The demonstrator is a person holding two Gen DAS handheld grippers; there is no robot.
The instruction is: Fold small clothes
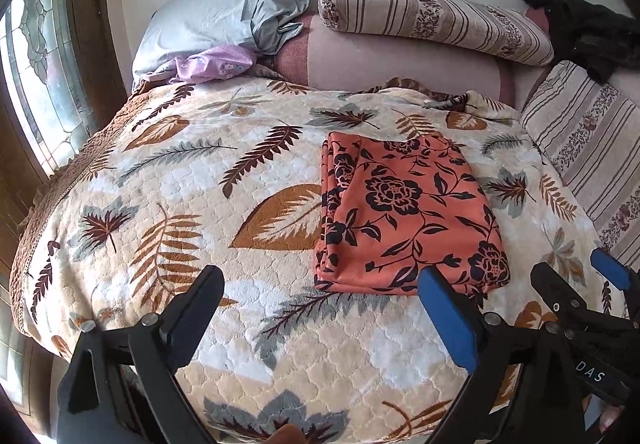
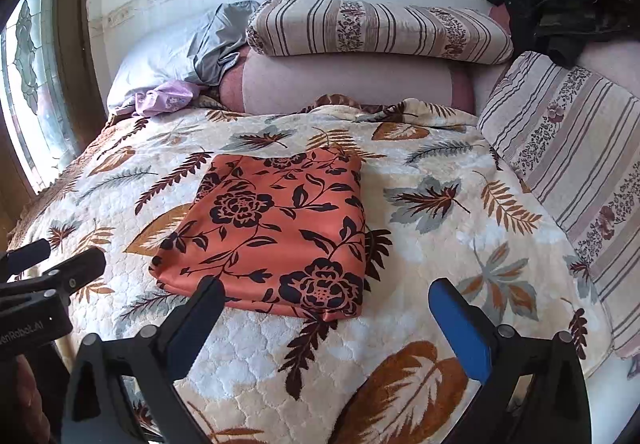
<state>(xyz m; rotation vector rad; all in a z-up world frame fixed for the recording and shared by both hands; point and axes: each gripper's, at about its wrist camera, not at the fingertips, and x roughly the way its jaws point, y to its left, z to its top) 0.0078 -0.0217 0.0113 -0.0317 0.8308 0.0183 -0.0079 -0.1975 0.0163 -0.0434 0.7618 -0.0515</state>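
One cloth (image 2: 276,232), orange with black flowers, folded flat mid-bed (image 2: 420,332); likely light, limp, somewhat slippery, best pinched at a near corner through all layers; left gripper (image 1: 320,308) and right gripper (image 2: 326,318) fingers spread, empty.

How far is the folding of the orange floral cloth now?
Done: the orange floral cloth lies folded in a neat rectangle on the leaf-pattern blanket. In hand: nothing; the left claw and right claw are open and empty. Left: possibly the lilac garment.
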